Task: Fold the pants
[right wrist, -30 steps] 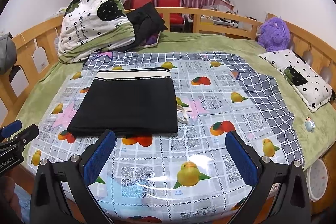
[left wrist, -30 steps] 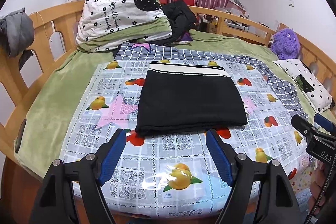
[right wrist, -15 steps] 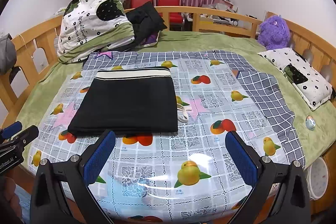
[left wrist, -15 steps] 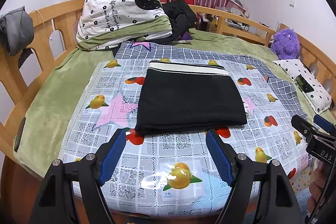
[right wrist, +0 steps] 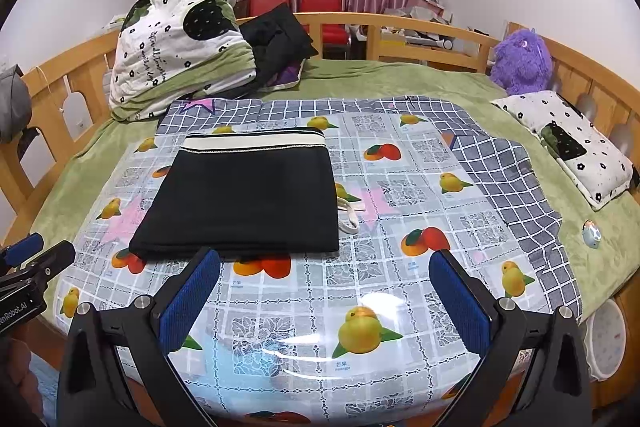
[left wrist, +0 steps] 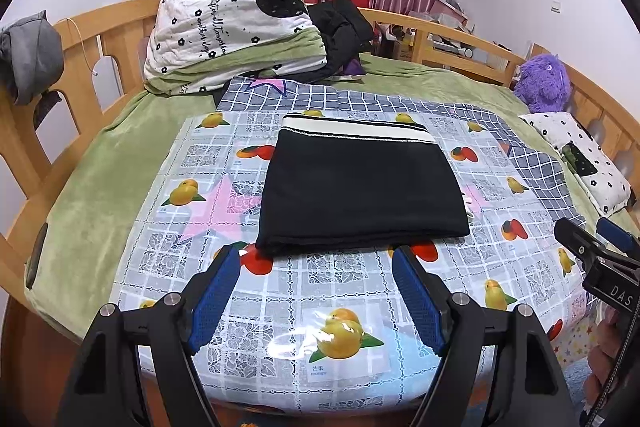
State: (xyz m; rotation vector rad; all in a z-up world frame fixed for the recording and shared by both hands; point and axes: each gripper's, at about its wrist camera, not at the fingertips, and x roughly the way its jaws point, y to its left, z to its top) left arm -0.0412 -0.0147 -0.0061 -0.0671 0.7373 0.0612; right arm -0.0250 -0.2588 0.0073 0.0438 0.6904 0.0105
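The black pants (left wrist: 360, 191) lie folded into a flat rectangle on the fruit-print plastic sheet (left wrist: 344, 287), with the white waistband at the far edge; they also show in the right wrist view (right wrist: 244, 199). A white drawstring (right wrist: 349, 217) pokes out at their right side. My left gripper (left wrist: 316, 263) is open and empty, held above the sheet just in front of the pants' near edge. My right gripper (right wrist: 324, 267) is open and empty, near the pants' near right corner. Each gripper shows at the edge of the other's view.
A folded white and green quilt (left wrist: 232, 31) and dark clothes (left wrist: 344, 27) sit at the back of the bed. A purple plush toy (right wrist: 520, 63) and a white pillow (right wrist: 568, 143) lie at the right. Wooden rails (left wrist: 80, 39) ring the bed. A checked cloth (right wrist: 508, 167) lies under the sheet.
Both grippers have drawn back slightly and risen; the pants have not moved.
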